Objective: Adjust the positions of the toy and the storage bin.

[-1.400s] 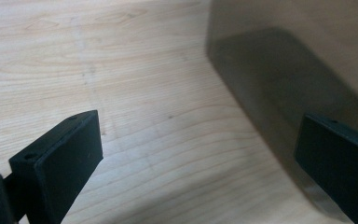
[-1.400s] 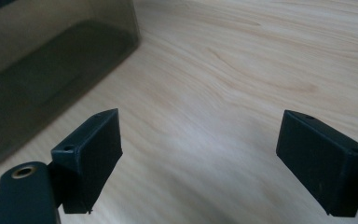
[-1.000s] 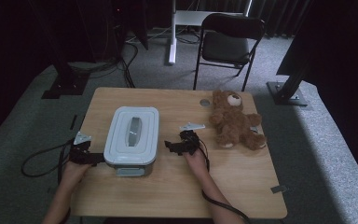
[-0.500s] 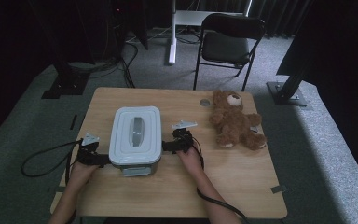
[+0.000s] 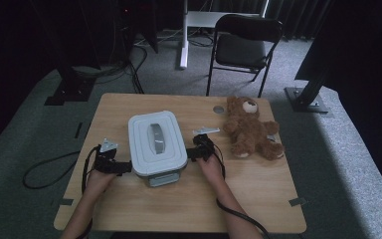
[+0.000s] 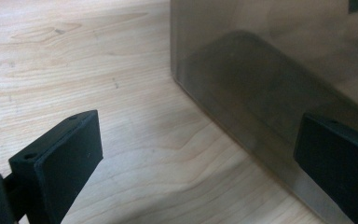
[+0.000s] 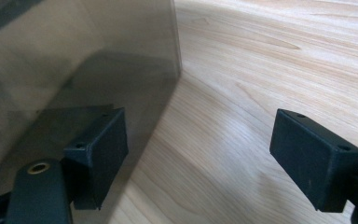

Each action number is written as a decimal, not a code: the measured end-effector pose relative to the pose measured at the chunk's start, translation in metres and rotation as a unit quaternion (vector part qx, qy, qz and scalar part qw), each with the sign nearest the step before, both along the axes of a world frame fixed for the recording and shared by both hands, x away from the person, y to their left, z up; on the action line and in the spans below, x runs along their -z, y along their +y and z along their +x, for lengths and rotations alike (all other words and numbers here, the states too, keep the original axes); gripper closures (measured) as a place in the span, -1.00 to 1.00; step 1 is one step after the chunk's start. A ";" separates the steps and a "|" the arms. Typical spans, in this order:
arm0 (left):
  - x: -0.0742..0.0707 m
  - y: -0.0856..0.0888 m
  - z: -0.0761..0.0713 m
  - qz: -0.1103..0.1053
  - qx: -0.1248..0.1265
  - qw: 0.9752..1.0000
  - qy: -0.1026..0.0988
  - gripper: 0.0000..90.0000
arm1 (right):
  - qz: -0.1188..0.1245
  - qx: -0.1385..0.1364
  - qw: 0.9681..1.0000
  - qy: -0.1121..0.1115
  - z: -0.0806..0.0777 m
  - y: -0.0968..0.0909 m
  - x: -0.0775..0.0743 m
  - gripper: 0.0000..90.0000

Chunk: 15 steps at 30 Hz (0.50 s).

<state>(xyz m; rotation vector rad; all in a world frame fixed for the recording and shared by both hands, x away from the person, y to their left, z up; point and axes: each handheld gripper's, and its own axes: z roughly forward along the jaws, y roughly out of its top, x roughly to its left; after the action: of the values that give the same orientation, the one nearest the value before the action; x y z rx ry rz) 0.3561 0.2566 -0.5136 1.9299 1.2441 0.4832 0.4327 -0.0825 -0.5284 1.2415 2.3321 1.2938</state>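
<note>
A: High view first: a pale grey-blue, rounded rectangular plastic storage box (image 5: 157, 147) with a grey handle recessed in its lid sits left of centre on the light wooden table (image 5: 258, 199). The left claw (image 5: 123, 167) is up against the box's left wall, the right claw (image 5: 193, 152) against its right wall, a hand behind each.

B: So the box is flanked on both sides. Why?

A: My guess is they are lining up on the side latches, or bracing the box so it stays put. A brown plush teddy bear (image 5: 251, 129) lies on its back well to the right, apart from the box; it may be meant to go inside, though nothing here settles that.

B: What does the left gripper view give?

A: Its two black jaws stand wide apart, with bare table between them. The box's smoky translucent wall (image 6: 270, 74) runs in at the right, and the right-hand jaw sits just in front of it. No pad presses on anything.

B: And the right gripper view?

A: The mirror case. The jaws have just been closing slightly, yet they stand apart with only table between them. The left-hand jaw lies against or just in front of the box wall (image 7: 70, 60); I cannot tell whether it touches. Nothing is clamped.
</note>
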 end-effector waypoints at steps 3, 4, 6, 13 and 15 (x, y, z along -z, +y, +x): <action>-0.001 -0.005 -0.001 0.004 0.007 1.000 0.001 -0.96 | -0.012 -0.007 1.000 -0.006 -0.001 -0.004 0.001 -0.59; -0.001 -0.007 -0.002 0.006 0.010 1.000 0.003 -0.96 | -0.010 -0.009 1.000 -0.005 -0.002 -0.006 0.001 -0.59; -0.001 -0.010 -0.004 0.011 0.015 1.000 0.002 -0.96 | -0.005 -0.016 1.000 -0.002 -0.003 -0.010 0.001 -0.59; -0.005 -0.028 -0.016 0.027 0.043 0.999 -0.003 -0.96 | -0.025 -0.034 0.999 -0.017 -0.015 -0.025 -0.004 -0.58; -0.005 -0.035 -0.020 0.030 0.053 0.998 -0.003 -0.96 | -0.024 -0.034 0.999 -0.017 -0.021 -0.032 -0.004 -0.58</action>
<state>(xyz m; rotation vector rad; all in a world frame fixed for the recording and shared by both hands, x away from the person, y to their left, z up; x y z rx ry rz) 0.3364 0.2218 -0.5087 2.0317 1.1287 0.4779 0.4121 -0.1147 -0.5240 1.1245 2.3863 1.2621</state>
